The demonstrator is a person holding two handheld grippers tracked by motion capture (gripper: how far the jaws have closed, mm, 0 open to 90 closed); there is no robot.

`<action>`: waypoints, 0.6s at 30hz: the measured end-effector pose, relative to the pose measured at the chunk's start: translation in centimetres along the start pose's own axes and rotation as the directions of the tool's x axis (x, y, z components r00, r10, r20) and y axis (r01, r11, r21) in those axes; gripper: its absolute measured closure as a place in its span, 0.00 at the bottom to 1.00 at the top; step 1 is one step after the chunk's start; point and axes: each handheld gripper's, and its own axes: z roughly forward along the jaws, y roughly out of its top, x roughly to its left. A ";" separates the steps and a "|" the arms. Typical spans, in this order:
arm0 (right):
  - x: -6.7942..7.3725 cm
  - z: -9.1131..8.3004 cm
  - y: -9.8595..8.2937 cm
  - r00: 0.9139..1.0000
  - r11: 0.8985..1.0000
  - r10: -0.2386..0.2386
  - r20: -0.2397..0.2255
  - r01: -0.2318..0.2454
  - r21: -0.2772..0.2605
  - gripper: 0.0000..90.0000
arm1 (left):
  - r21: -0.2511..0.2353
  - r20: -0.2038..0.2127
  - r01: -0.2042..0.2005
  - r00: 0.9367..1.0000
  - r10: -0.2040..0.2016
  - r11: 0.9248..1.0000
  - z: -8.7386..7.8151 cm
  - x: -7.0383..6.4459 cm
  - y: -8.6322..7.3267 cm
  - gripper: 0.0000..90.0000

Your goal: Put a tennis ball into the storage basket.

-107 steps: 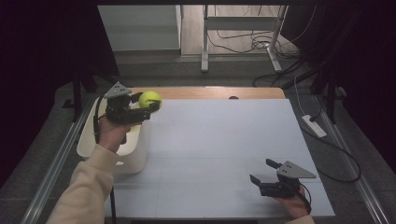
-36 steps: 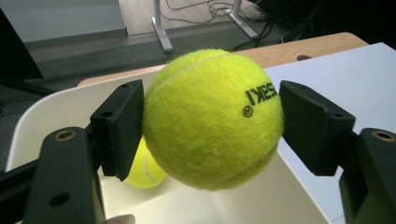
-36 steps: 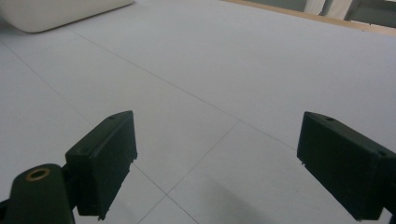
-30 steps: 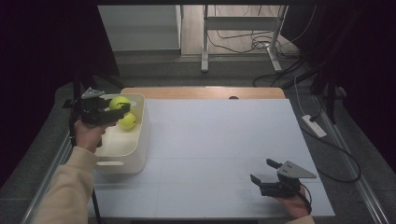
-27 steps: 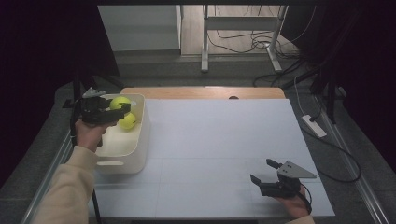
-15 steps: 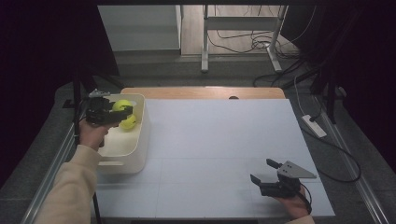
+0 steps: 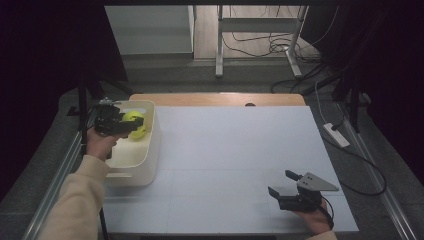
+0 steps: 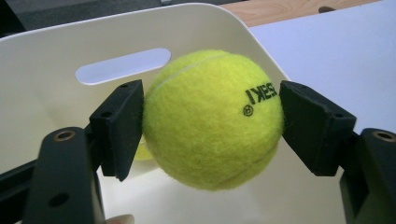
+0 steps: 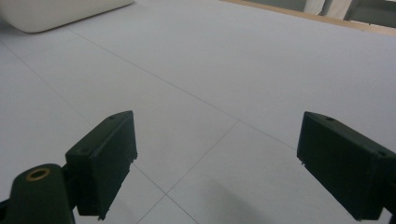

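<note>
Left tool (image 7: 131, 124) is gripping a yellow tennis ball (image 8: 212, 119) w/ both pads pressing its sides, holding it inside the white bin (image 7: 150, 150) at the counter's (image 7: 235, 150) left edge. A 2nd ball (image 7: 140, 133) is lying in the bin just beside it, partly hidden. Right tool (image 7: 284, 184) is resting near the counter's front right corner, jaws spread wide, holding nothing.

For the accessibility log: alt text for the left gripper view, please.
A yellow tennis ball sits clamped between the left gripper's two black jaws, over a white bin with a slot handle. Behind the ball, a sliver of a second ball shows in the bin.
</note>
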 end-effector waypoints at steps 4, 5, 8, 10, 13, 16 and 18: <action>0.0 0.0 0.0 1.000 1.000 0.000 0.002 0.000 0.001 0.13 | -0.009 -0.001 0.001 1.000 -0.001 1.000 -0.2 -0.1 0.0 0.29; 0.0 0.0 0.0 1.000 1.000 0.000 0.000 0.000 0.000 0.13 | -0.010 -0.001 0.000 1.000 0.000 1.000 -0.2 0.0 0.0 0.29; 0.0 0.0 0.0 1.000 1.000 -0.002 -0.001 0.002 -0.001 0.13 | -0.017 -0.002 0.011 1.000 -0.011 1.000 -0.3 0.3 0.0 0.27; 0.0 0.0 0.0 1.000 1.000 -0.001 -0.002 0.001 -0.001 0.13 | -0.035 -0.002 0.027 1.000 -0.027 0.999 -0.4 0.4 0.0 0.22; 0.0 0.0 0.0 1.000 1.000 -0.001 -0.002 0.001 -0.001 0.13 | -0.067 0.005 0.056 0.998 -0.056 0.996 -0.9 0.5 0.1 0.10; 0.1 0.0 0.1 1.000 1.000 -0.004 -0.001 0.004 0.000 0.13 | -0.097 0.029 0.060 0.998 -0.057 0.993 -1.4 0.3 0.0 0.08; 0.1 0.0 0.1 1.000 1.000 -0.004 -0.003 0.004 -0.001 0.13 | -0.110 0.051 0.051 0.998 -0.046 0.993 -1.7 0.1 0.0 0.07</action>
